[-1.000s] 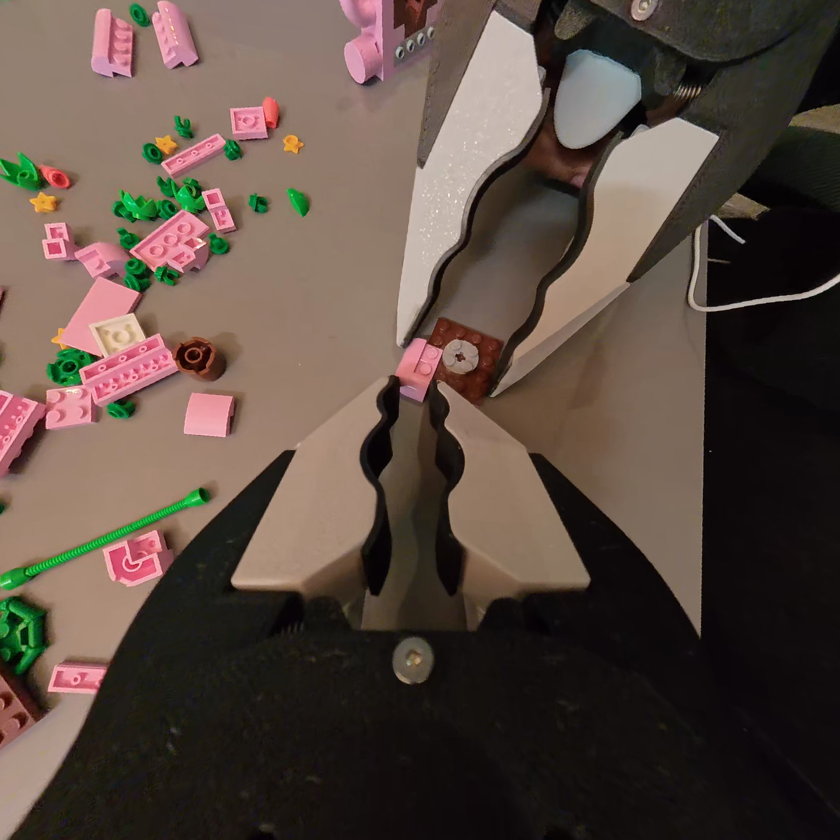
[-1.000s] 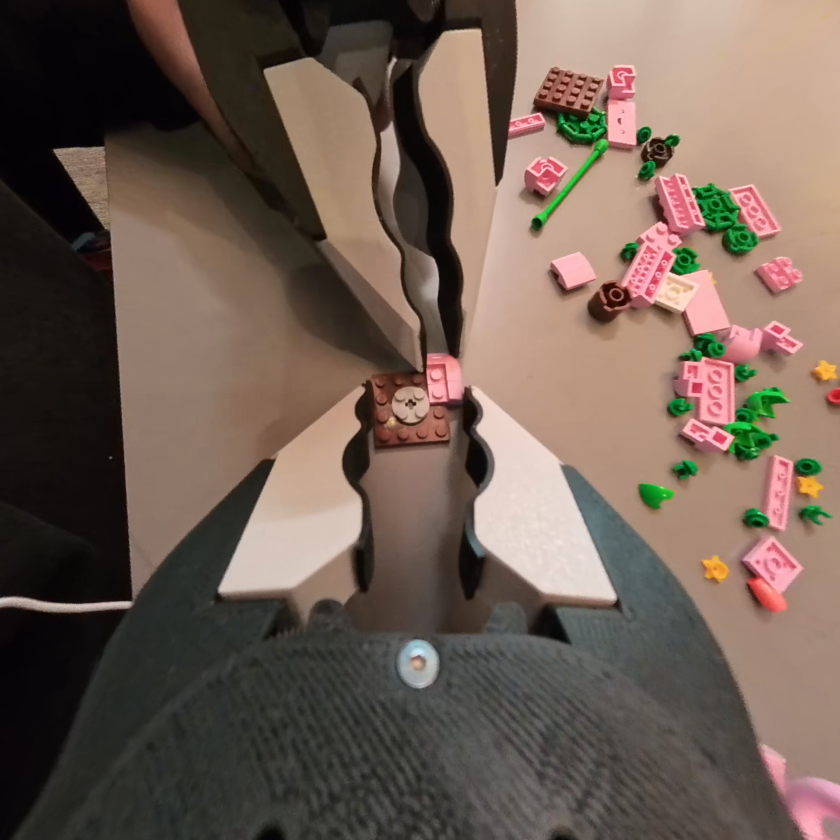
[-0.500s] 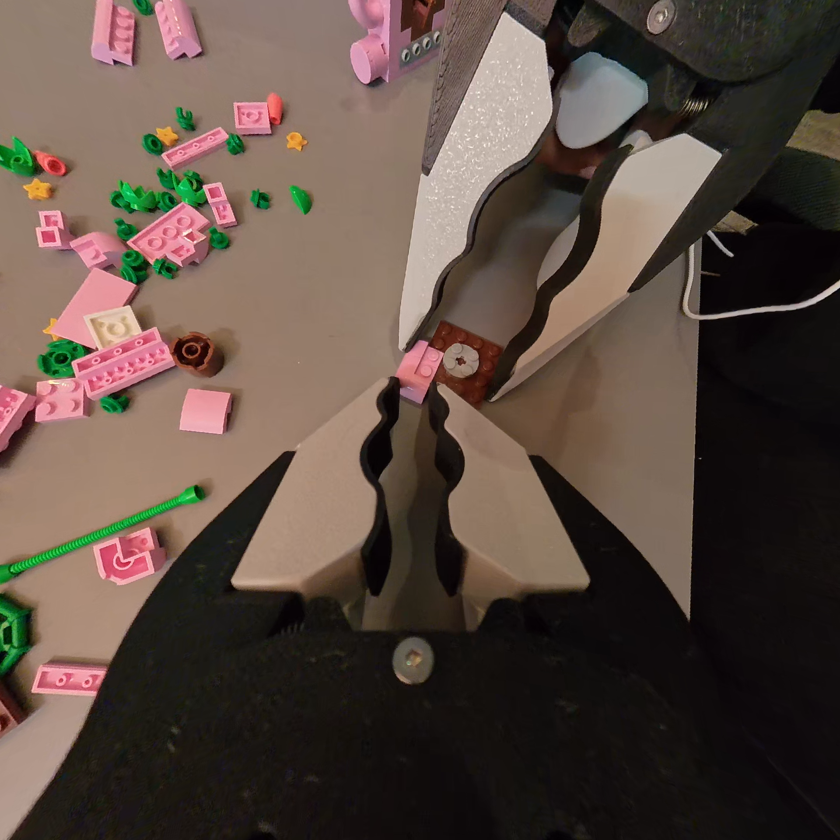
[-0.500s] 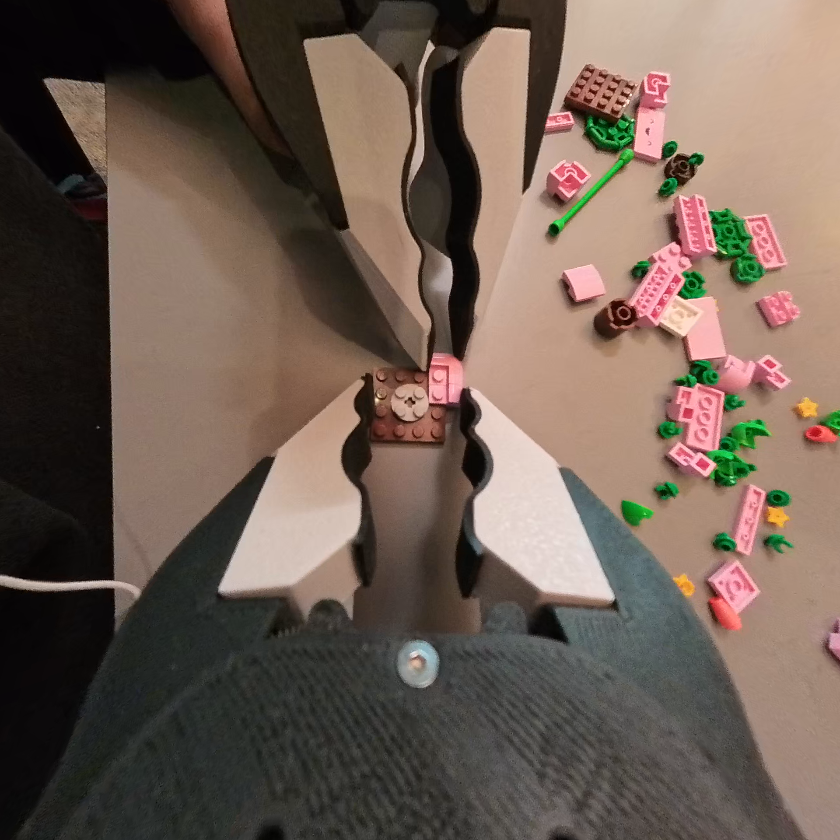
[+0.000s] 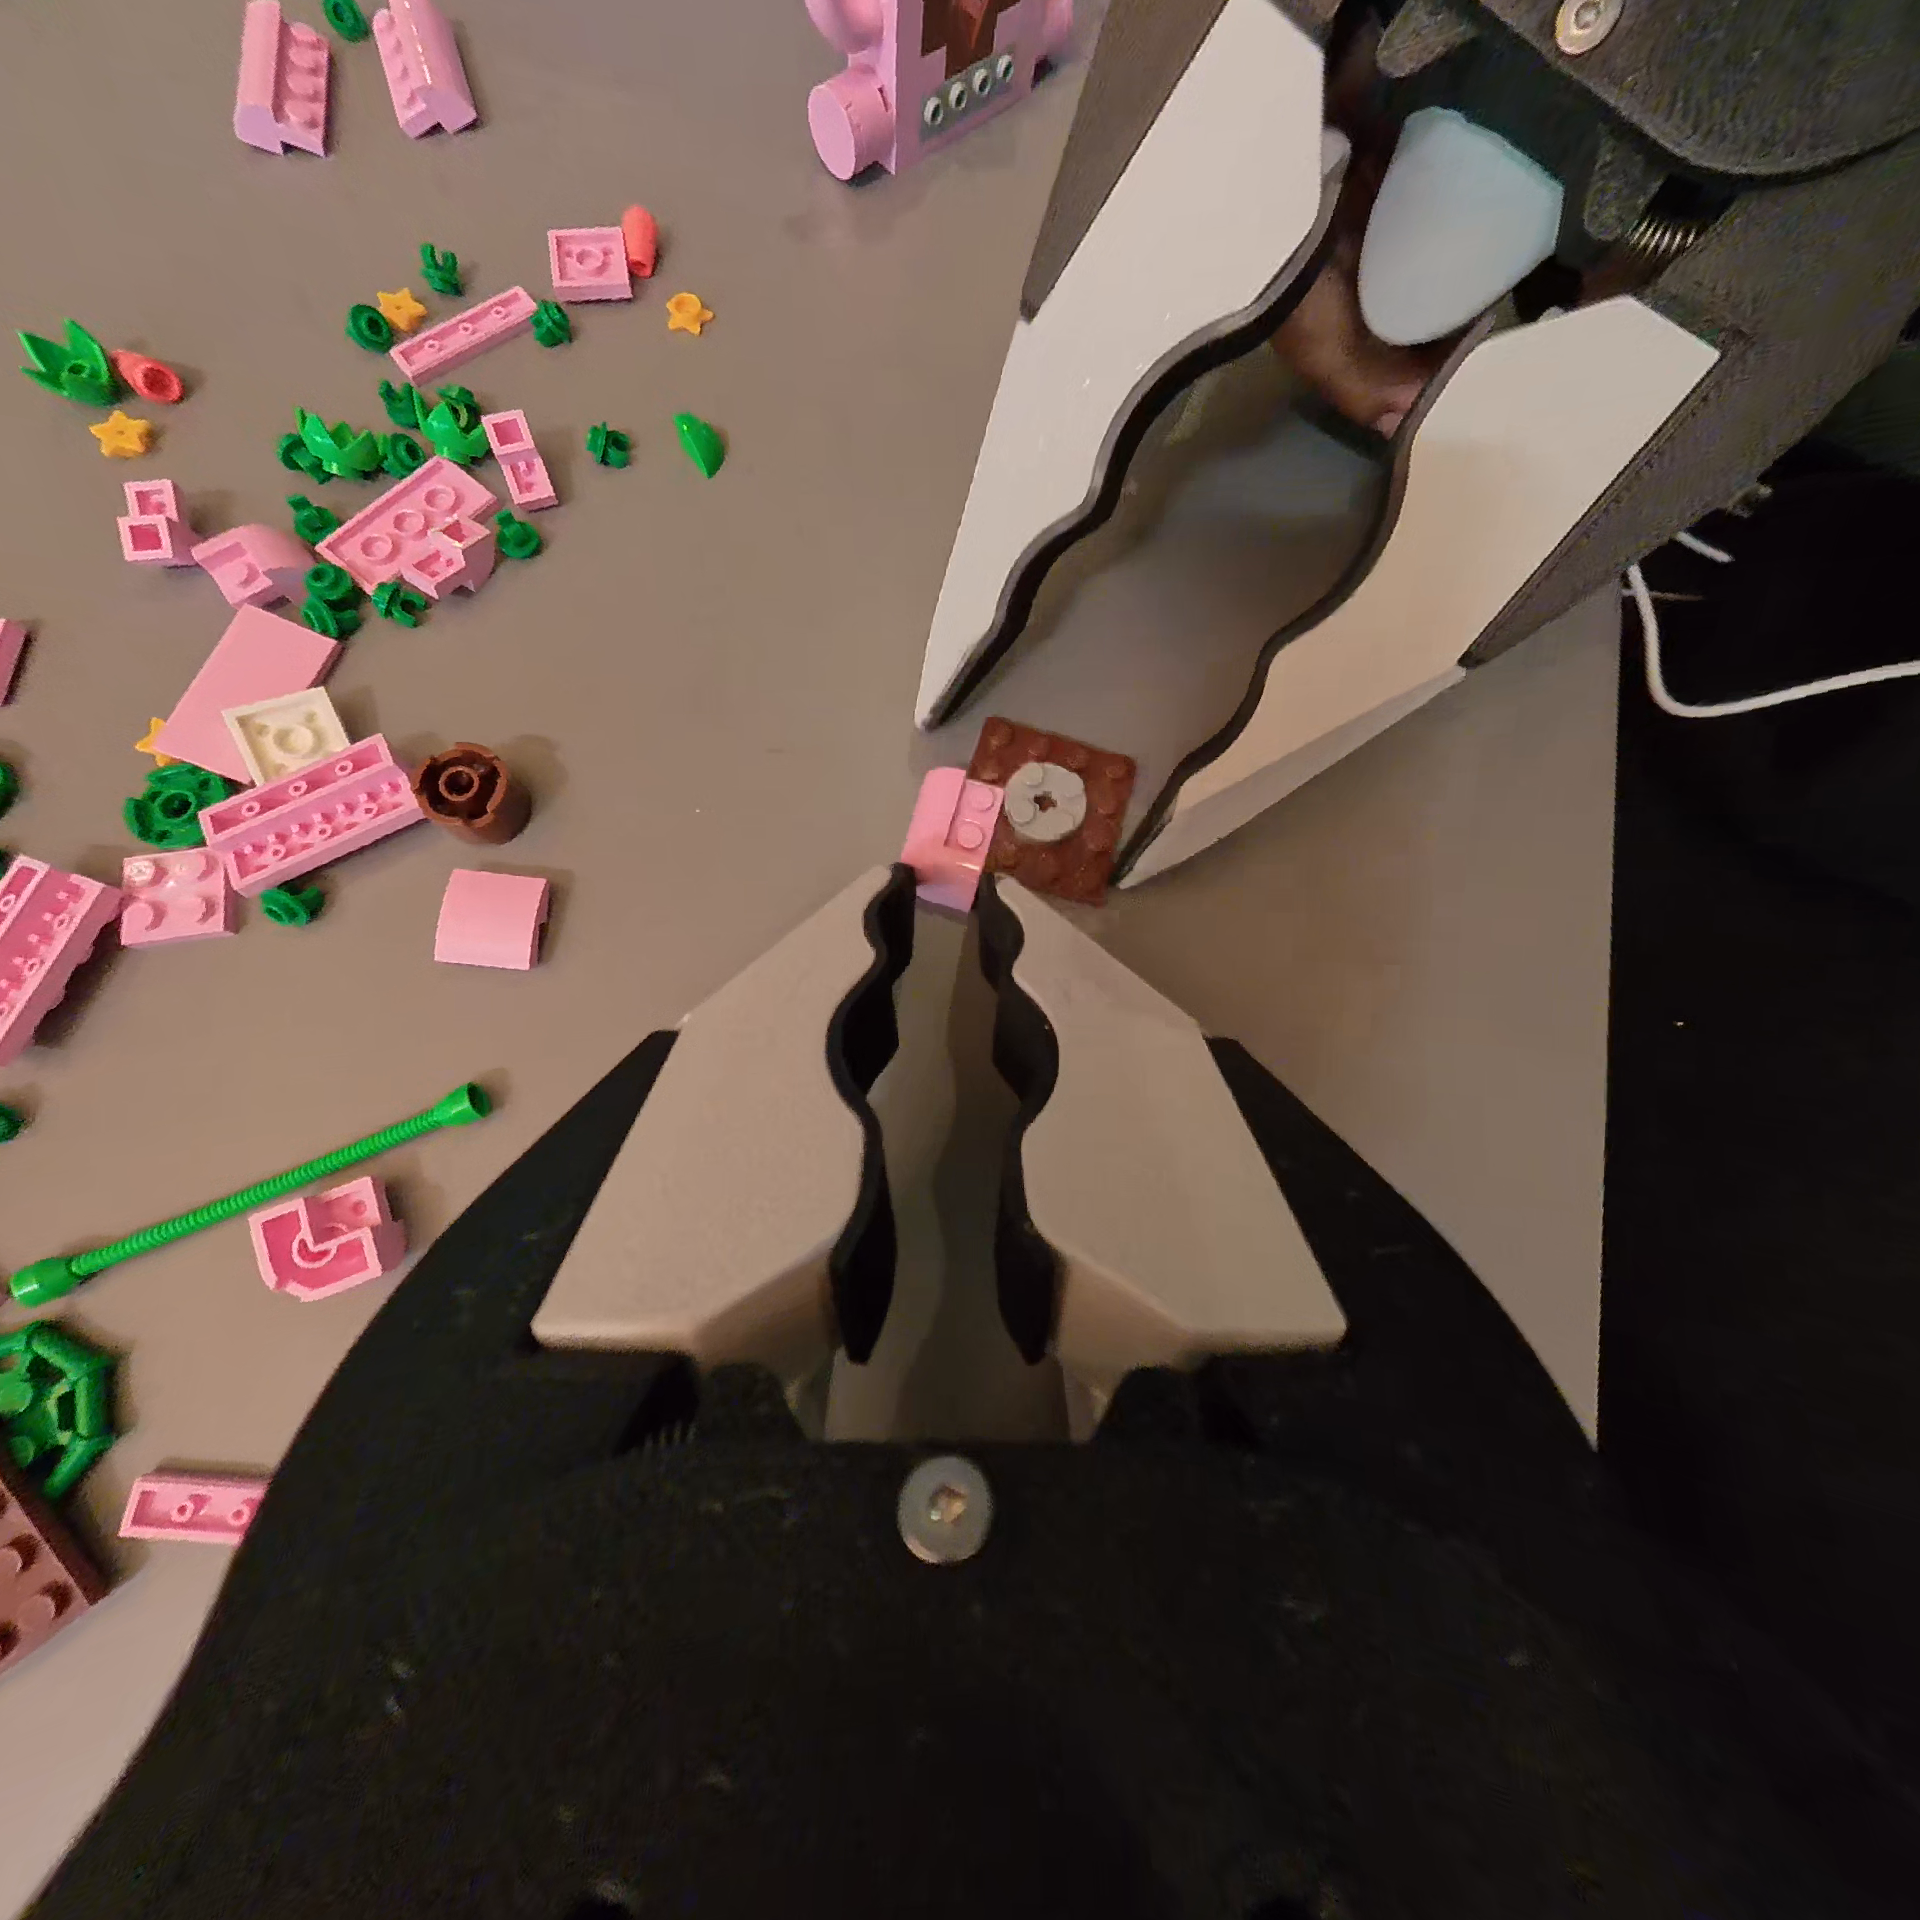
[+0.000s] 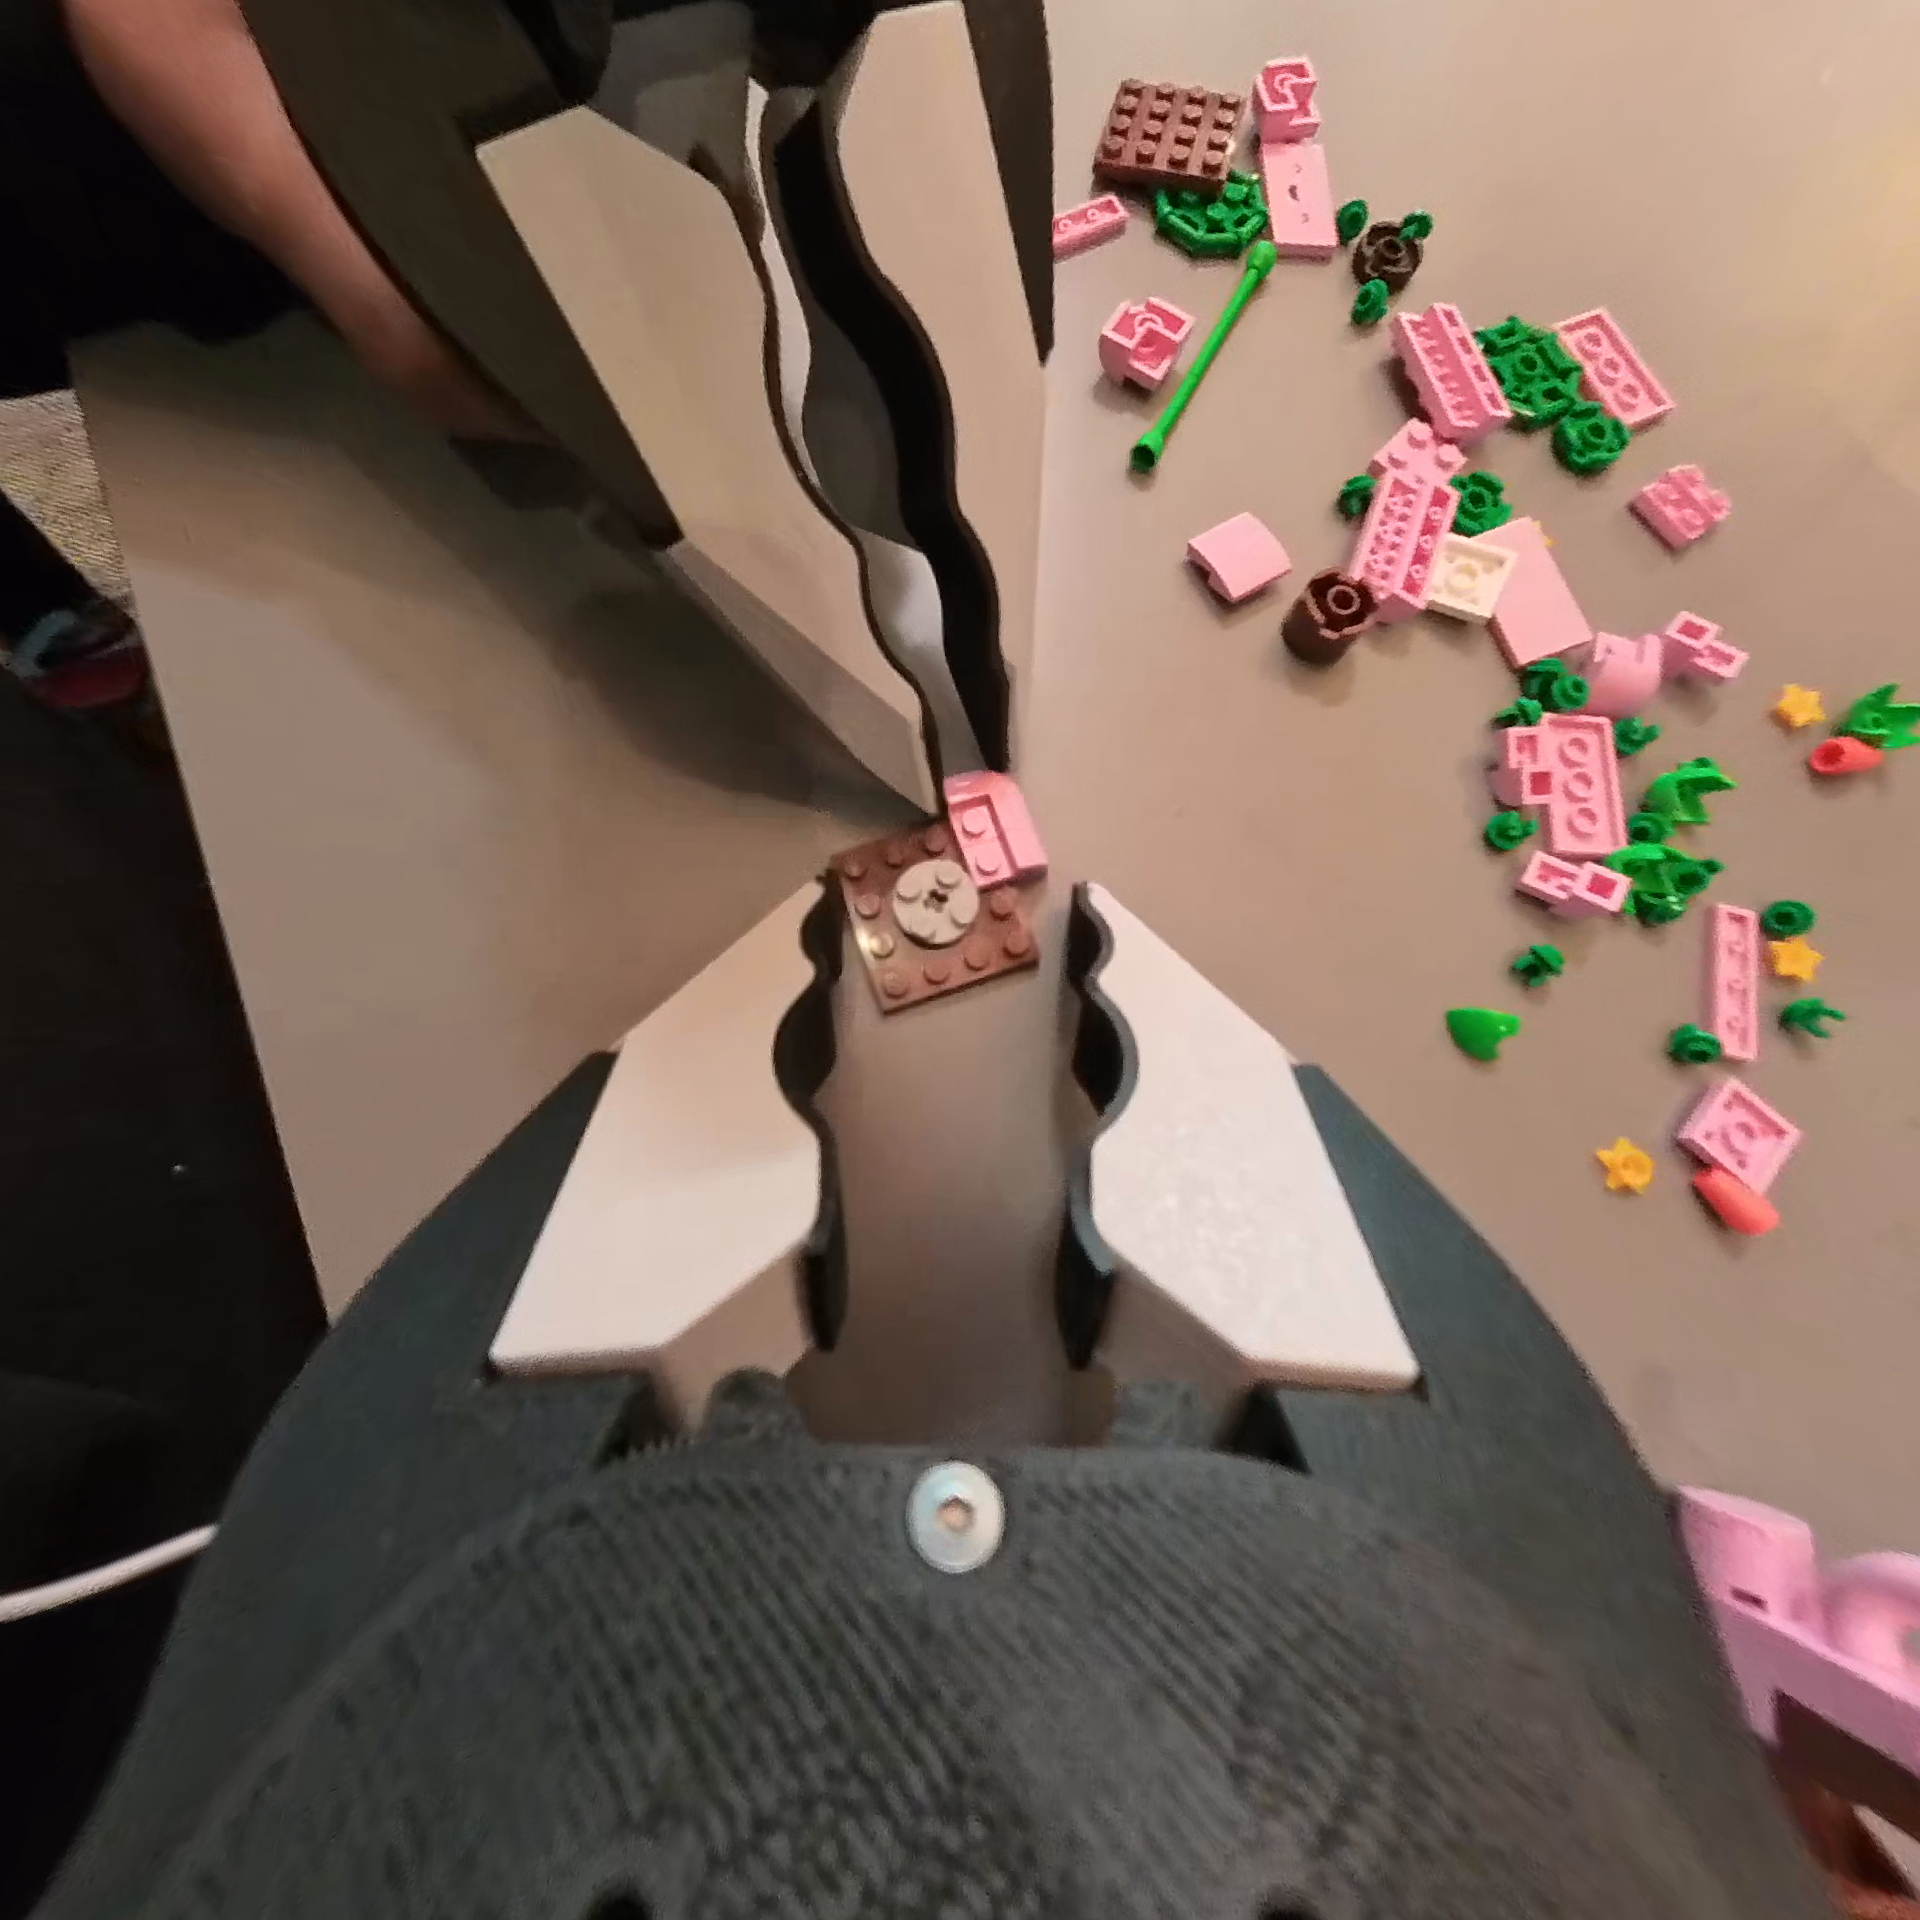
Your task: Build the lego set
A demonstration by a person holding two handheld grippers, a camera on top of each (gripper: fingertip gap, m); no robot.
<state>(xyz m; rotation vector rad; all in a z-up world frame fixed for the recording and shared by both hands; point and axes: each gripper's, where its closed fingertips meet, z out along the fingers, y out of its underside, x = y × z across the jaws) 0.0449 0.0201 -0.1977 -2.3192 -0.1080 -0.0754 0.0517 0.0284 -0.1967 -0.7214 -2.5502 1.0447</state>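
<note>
A brown square plate (image 5: 1081, 831) with a grey round tile (image 5: 1044, 802) on top lies on the grey table. A small pink brick (image 5: 951, 826) sits at its edge. My left gripper (image 5: 940, 883) is shut on the pink brick. My right gripper (image 5: 1029, 795) faces it, open, with its fingers on either side of the plate. In the right wrist view the plate (image 6: 977, 961) lies askew between the open right gripper (image 6: 951, 899) fingertips, touching only the left one. The left gripper (image 6: 971, 779) pinches the pink brick (image 6: 997, 836) from the far side.
Loose pink, green and yellow pieces are spread over the table's left (image 5: 405, 530). Among them are a brown round brick (image 5: 468, 795), a green rod (image 5: 249, 1195) and a partly built pink model (image 5: 914, 83). The table edge (image 5: 1605, 1039) and a white cable (image 5: 1766, 696) are close on the right.
My right gripper has opened and let go of the brown plate, which has turned slightly. My left gripper still holds the pink brick at the plate's edge.
</note>
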